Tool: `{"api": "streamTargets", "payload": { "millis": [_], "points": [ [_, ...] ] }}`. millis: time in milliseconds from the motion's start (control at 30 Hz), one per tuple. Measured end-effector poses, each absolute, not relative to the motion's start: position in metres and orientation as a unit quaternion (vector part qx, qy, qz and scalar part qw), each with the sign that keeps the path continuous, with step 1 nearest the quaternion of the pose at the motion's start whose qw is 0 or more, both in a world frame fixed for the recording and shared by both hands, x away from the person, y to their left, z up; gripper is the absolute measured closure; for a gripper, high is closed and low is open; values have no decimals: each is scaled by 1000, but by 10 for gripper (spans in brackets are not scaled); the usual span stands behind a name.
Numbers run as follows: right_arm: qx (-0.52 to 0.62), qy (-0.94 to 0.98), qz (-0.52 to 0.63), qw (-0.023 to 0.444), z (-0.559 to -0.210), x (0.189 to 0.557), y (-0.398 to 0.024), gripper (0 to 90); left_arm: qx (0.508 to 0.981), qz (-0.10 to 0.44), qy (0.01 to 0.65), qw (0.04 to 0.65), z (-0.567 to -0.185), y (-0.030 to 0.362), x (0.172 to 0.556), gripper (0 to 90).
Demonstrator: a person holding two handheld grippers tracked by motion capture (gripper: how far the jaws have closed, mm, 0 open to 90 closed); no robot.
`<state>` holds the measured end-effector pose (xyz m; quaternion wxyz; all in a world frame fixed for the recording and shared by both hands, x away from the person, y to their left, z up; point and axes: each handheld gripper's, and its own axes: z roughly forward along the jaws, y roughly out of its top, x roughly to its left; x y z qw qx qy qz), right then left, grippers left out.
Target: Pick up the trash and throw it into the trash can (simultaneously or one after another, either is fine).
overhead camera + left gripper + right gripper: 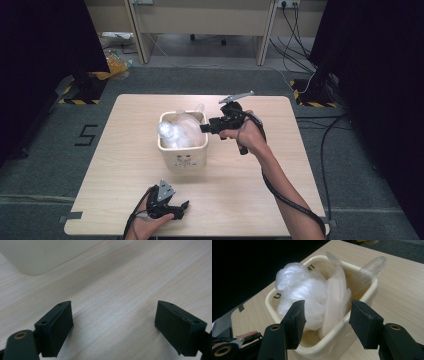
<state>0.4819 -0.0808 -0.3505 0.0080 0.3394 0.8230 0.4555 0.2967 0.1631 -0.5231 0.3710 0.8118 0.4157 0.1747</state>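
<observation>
crinkly clear plastic bags (302, 290) sit stuffed in the cream bin (183, 155) mid-tabletop (250, 190). right tool (205, 128) hovers at its rim, jaws half open and empty, probably just dropped one in. left tool (181, 209) rests wide open, holding nothing, parked out of the way.

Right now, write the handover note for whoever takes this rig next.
Right tongs: open, nothing between the jaws, at the right rim of the cream bin.
Left tongs: open, empty, low over the table near its front edge.
In the bin: a crumpled clear plastic bag and pale plastic pieces, sticking out above the rim.
Done: the plastic is in the bin.
Left: perhaps pressing it down; nothing loose on the table.
</observation>
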Motion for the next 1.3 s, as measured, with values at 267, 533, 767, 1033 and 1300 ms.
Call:
{"api": "streamTargets", "payload": {
  "millis": [267, 533, 767, 1033, 1300],
  "points": [
    [346, 812, 470, 18, -352, 477, -103, 441, 813, 174, 414, 369, -523, 163, 297, 141],
    [348, 806, 477, 44, -357, 469, -115, 353, 814, 175, 414, 369, -523, 163, 297, 140],
    [355, 800, 481, 48, -362, 463, -126, 333, 814, 174, 414, 368, -523, 163, 297, 140],
    [367, 793, 483, 49, -367, 460, -139, 325, 814, 174, 414, 368, -523, 163, 297, 139],
    [375, 785, 490, 52, -374, 453, -150, 322, 812, 175, 416, 370, -523, 163, 297, 138]
  ]
}}
